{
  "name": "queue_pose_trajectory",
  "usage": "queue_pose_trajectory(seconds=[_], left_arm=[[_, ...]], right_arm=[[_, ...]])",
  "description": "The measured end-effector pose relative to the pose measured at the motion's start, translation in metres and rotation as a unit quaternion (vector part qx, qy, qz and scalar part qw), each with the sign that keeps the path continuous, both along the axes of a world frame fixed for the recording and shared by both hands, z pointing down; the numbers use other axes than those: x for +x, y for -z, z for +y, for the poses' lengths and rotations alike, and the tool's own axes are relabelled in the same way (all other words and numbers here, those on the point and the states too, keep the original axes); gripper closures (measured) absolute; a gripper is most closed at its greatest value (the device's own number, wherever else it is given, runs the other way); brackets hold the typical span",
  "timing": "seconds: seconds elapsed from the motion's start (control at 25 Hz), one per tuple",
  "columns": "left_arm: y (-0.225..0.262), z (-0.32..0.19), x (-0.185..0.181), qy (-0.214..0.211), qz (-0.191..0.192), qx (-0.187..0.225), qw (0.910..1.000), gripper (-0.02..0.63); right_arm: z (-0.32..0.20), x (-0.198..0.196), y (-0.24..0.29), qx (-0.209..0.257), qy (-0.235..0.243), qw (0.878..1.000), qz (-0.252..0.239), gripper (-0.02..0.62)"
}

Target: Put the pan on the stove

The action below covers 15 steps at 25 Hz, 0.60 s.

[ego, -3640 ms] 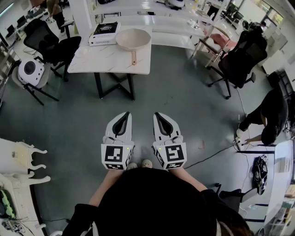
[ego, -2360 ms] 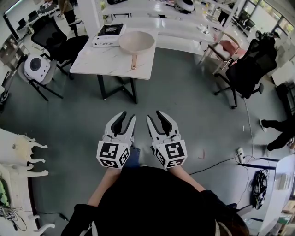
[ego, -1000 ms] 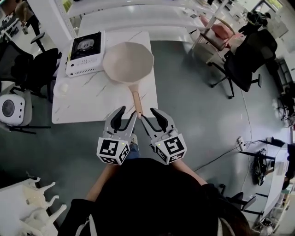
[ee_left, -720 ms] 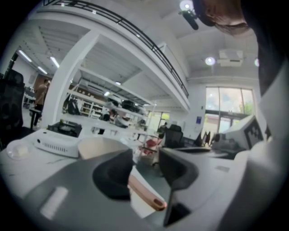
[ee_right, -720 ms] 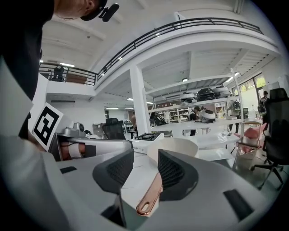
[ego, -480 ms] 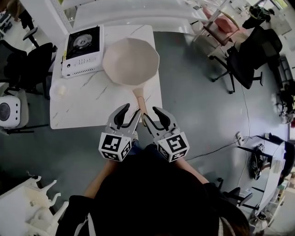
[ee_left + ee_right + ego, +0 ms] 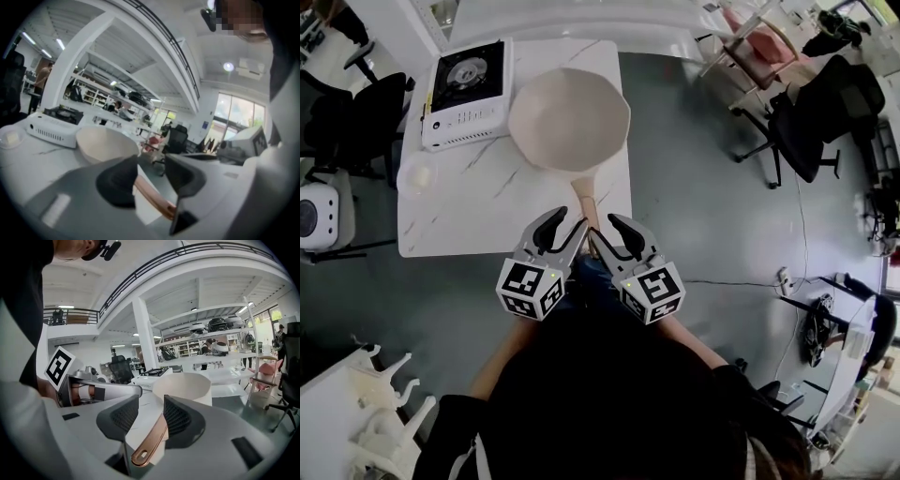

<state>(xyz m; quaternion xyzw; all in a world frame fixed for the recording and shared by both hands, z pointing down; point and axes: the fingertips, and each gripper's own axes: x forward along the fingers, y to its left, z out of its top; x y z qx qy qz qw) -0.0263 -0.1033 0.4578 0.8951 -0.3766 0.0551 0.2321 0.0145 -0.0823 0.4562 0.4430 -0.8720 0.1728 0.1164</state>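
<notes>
A cream pan (image 7: 569, 117) stands on the white marble table (image 7: 478, 211), its copper-coloured handle (image 7: 584, 199) pointing toward me. Left of it sits the white portable stove (image 7: 467, 80) with a black top. My left gripper (image 7: 561, 228) and right gripper (image 7: 613, 232) hover side by side at the table's near edge, flanking the handle's tip. Both are open with nothing gripped. In the left gripper view the handle (image 7: 152, 197) shows low in the gap of the left gripper (image 7: 150, 173), with the pan (image 7: 107, 143) beyond. The right gripper (image 7: 145, 416) likewise frames the handle (image 7: 150, 441).
A small white dish (image 7: 417, 175) lies on the table's left side. Black office chairs stand to the right (image 7: 806, 112) and the left (image 7: 347, 112), and a pink chair (image 7: 750, 37) at the back right. Grey floor surrounds the table.
The person has walked from across the room up to the table. Over the last second the table and pan drew slightly nearer. Both grippers stay at the handle's tip, jaws unchanged.
</notes>
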Motion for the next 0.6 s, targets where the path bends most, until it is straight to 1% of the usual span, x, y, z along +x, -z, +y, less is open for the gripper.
queue_pose_trajectory(seconds=[0.2, 0.4, 0.6], left_arm=[[-0.020, -0.015, 0.004, -0.009, 0.013, -0.038, 0.9991, 0.420], [-0.043, -0.029, 0.010, -0.018, 0.015, -0.073, 0.9970, 0.419], [-0.067, -0.035, 0.014, -0.030, 0.024, -0.117, 0.9923, 0.374]], right_arm=[[-0.014, 0.002, -0.021, -0.028, 0.027, 0.999, 0.000, 0.457], [-0.022, 0.001, -0.044, -0.061, 0.057, 0.996, 0.005, 0.448], [-0.018, 0.001, -0.066, -0.098, 0.089, 0.991, 0.004, 0.425]])
